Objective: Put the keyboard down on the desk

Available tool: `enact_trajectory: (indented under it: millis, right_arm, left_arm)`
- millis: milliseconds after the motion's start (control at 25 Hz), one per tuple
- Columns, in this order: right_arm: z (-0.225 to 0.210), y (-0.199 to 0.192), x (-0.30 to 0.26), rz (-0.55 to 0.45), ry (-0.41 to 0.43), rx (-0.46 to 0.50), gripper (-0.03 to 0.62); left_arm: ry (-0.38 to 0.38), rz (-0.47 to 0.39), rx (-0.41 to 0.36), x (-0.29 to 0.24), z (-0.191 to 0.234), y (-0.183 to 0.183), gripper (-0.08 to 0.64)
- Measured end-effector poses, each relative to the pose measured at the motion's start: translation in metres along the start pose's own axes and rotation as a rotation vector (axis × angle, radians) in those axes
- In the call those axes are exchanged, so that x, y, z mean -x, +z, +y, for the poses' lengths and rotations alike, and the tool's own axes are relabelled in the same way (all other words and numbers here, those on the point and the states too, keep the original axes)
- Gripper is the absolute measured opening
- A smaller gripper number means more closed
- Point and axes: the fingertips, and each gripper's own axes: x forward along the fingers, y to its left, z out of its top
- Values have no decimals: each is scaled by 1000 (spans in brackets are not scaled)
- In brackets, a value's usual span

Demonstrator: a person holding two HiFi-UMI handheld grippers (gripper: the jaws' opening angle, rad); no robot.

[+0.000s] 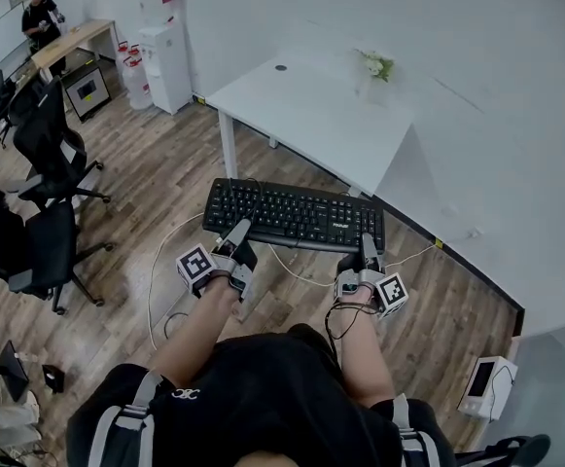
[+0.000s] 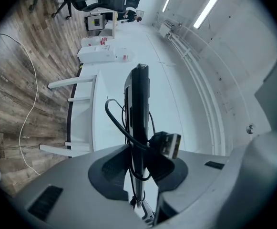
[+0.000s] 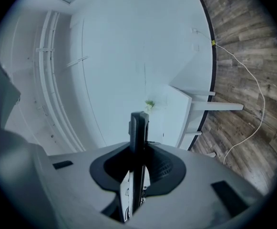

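Jaws of left gripper (image 1: 240,228), right gripper (image 1: 367,242) clamp keyboard (image 1: 297,212) midair.

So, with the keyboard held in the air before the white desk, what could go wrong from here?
1. The left tool and right tool grip the keyboard only by its near edge; it might tilt or slip.
2. Its USB plug and cable hang loose at the left tool and could snag.
3. The plant on the desk could be knocked.
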Motion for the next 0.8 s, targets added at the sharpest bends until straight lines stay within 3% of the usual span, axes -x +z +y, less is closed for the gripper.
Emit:
enact_trajectory:
  millis: [320,800]
  right_arm:
    - [-7,2,-54,8,5,-4,72]
    - [-26,17,-163,57,49,-18,74]
  left_arm:
    - [14,27,-12,-41,12,27,95]
    - [-41,22,-48,-134,23,74,94]
